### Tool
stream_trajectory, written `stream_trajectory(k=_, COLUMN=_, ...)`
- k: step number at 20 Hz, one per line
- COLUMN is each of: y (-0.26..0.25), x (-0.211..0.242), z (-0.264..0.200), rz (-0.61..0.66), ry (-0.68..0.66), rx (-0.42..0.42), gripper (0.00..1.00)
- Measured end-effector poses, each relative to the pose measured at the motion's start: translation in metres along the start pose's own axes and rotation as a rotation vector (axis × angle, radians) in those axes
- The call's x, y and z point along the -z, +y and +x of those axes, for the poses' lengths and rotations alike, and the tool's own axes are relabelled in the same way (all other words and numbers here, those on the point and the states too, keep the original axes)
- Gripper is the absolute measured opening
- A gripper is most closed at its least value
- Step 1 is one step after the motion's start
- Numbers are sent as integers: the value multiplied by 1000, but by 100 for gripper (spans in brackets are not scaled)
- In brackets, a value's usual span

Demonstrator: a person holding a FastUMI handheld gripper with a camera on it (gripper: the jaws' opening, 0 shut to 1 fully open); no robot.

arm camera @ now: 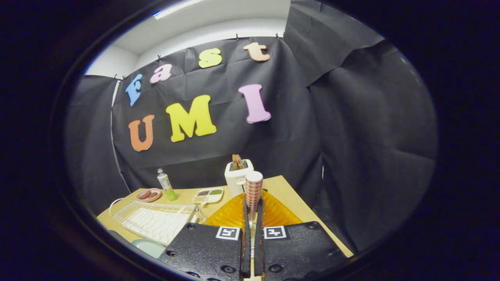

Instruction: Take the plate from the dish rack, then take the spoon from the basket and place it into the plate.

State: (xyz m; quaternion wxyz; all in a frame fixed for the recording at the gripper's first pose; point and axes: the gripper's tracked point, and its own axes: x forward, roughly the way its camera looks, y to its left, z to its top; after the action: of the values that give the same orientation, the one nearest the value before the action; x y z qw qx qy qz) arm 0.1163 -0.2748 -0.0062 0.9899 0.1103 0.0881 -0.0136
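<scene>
Spoon (252, 195), checkered handle upright, seemingly pinched between nearly closed jaws above the plate (273, 212).

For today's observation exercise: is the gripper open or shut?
Shut on the spoon's red-checked handle: the gripper has both black fingers pressing it, upright above the orange plate.

Booth walls are creased black cloth (343, 128), clipped along the top edge. Above: white wall (234, 31) and what looks like a ceiling strip light (177, 8), partly cut off. Light wood table (283, 187) sits against the cloth in the corner.
</scene>
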Motion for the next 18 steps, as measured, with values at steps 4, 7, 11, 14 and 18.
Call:
stream_trajectory(k=4, y=69, x=0, z=-53, rz=-12, ry=-20, rx=-76, gripper=9)
stream_trajectory(k=7, y=125, x=24, z=-78, rz=-38, ry=5, rx=-136, gripper=9)
stream_trajectory(k=11, y=195, x=73, z=-96, rz=-29, ry=50, rx=-215, gripper=9)
stream_trajectory(k=14, y=240, x=118, z=-100, rz=-9, ry=110, rx=-258, gripper=8)
stream_trajectory(k=18, y=271, x=161, z=-94, rz=-3, ry=165, rx=-260, gripper=9)
